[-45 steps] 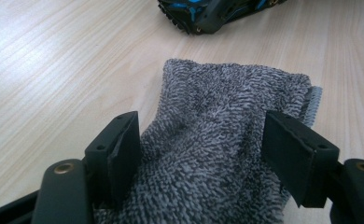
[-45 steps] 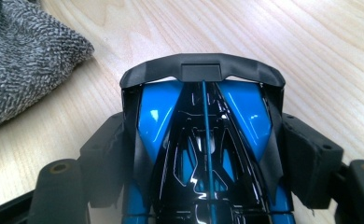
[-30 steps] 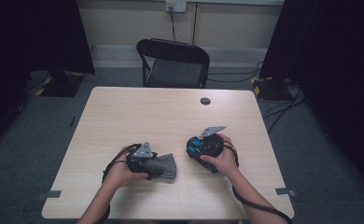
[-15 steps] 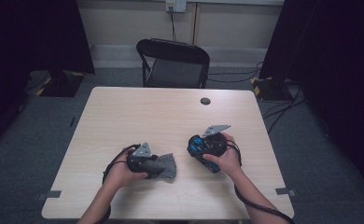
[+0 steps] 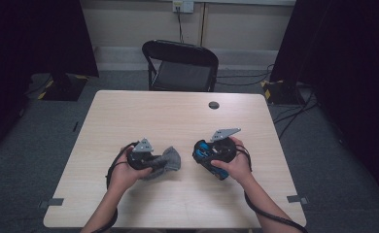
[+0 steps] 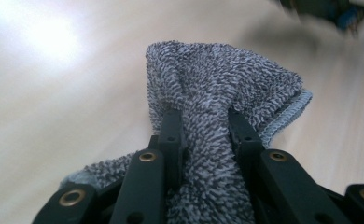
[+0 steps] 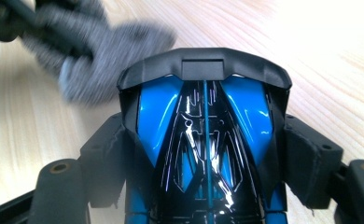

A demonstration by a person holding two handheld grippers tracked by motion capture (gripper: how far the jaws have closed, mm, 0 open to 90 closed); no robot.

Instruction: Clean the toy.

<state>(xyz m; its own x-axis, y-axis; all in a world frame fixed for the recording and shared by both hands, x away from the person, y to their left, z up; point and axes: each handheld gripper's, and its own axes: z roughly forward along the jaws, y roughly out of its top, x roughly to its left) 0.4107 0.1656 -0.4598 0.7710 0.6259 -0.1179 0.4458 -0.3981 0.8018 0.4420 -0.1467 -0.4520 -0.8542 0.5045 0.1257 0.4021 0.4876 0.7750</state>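
Left gripper point(image 6: 203, 135) has just clamped down on the cloth point(image 6: 227, 84) and the right gripper point(image 7: 203, 154) grips the toy car point(image 7: 203, 135) above the table point(image 5: 178, 111), so I'd wipe gently while keeping it steady.

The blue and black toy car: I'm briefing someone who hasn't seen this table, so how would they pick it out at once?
Start at the pale wooden table and look to its near right part, beside the grey cloth. There the right hand-held gripper clamps the toy car between its jaws. It is glossy blue and black with a hard shell, unlike the soft, dull, looped cloth.
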